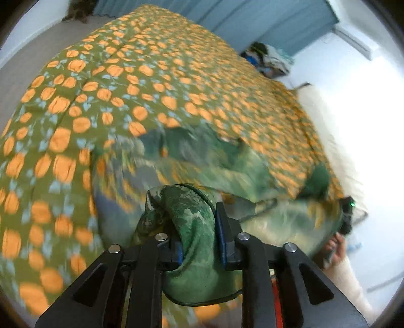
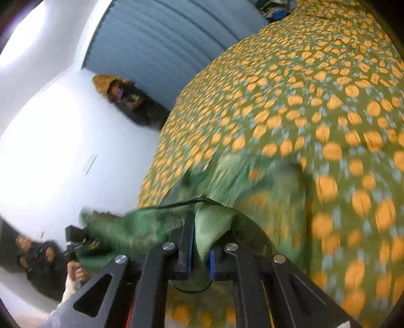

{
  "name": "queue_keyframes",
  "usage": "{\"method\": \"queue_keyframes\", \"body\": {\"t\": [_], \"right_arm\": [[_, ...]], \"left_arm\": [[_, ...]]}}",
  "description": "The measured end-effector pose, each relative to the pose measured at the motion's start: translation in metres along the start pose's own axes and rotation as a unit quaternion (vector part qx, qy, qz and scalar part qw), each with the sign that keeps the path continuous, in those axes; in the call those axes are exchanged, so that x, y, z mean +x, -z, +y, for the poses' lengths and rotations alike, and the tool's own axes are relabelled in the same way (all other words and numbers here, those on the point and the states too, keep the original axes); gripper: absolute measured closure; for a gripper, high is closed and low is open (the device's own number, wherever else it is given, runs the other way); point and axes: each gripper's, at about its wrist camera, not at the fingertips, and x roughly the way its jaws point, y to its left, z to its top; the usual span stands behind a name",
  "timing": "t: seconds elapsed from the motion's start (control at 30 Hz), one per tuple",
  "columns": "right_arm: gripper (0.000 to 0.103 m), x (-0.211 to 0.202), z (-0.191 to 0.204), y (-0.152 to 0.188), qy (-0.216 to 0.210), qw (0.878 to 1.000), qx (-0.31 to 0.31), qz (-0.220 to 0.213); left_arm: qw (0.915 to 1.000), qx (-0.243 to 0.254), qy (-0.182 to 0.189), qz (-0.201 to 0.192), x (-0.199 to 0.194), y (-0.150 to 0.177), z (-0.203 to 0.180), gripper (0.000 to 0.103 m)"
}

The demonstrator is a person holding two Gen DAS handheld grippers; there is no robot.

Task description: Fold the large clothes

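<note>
Left wrist view, both grippers — left gripper [image 1: 199,227], right gripper [image 2: 199,242] — clamping green garment [image 1: 192,222], patterned bedspread [image 1: 151,75]

light: we see bright, even room light | glare: white floor [image 1: 353,121] blown out | blur: bedspread [image 2: 315,113] and green cloth [image 1: 192,222] motion-smeared | edges: fisheye bending, dark corners

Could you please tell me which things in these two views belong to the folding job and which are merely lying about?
Belonging to the job:
- thin green patterned garment, stretched between both grippers
- left gripper, clamped on it
- right gripper, clamped on it
- green bedspread with orange fruit print, the work surface

Lying about:
- heap of mixed clothes by the blue curtain
- dark and mustard bundle on the floor
</note>
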Motion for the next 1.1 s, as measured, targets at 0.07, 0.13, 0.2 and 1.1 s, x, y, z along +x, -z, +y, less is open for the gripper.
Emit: {"method": "queue_keyframes", "body": {"t": [0.07,0.13,0.2,1.1], "right_arm": [[0.091,0.028,-0.017,-0.007,0.016,1.0,0.014,-0.006],[0.09,0.053,-0.036,-0.004,0.037,0.999,0.04,-0.006],[0.056,0.066,-0.054,0.0,0.029,0.996,0.09,-0.001],[0.092,0.059,0.038,-0.017,0.25,0.953,-0.161,-0.055]], "left_arm": [[0.9997,-0.024,0.002,-0.004,0.033,-0.009,0.014,0.067],[0.9981,-0.061,0.005,0.006,0.048,-0.006,0.034,0.058],[0.9951,-0.096,0.025,0.005,0.048,-0.001,0.043,0.049],[0.9916,0.019,-0.104,-0.074,0.026,-0.003,-0.002,0.089]]}}
